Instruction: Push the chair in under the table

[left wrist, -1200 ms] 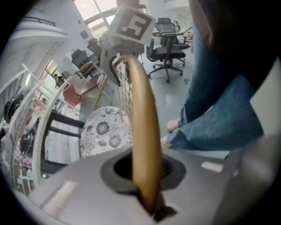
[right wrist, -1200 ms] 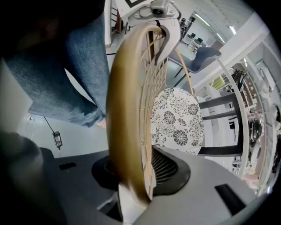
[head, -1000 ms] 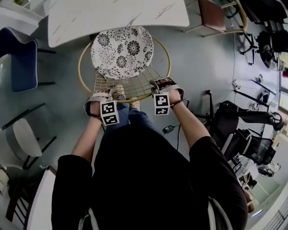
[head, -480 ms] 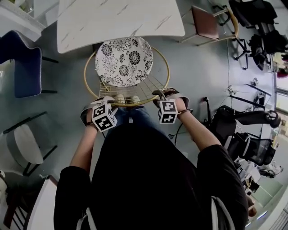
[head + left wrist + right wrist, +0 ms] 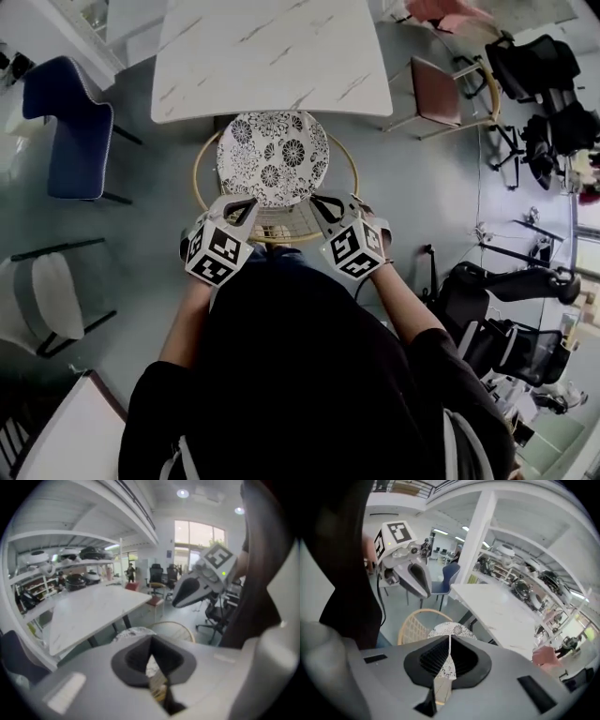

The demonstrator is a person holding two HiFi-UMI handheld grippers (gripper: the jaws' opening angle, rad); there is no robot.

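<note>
Markers (image 5: 214,253) top closed left gripper (image 5: 242,208) and closed right gripper (image 5: 322,206).

Bright even indoor light, fisheye-warped edges, soft blur in gripper views

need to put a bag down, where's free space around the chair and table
The white marble-look tabletop is bare. Grey floor is free between the gold wire chair with floral cushion and the blue chair. The right side is crowded with black office chairs.
</note>
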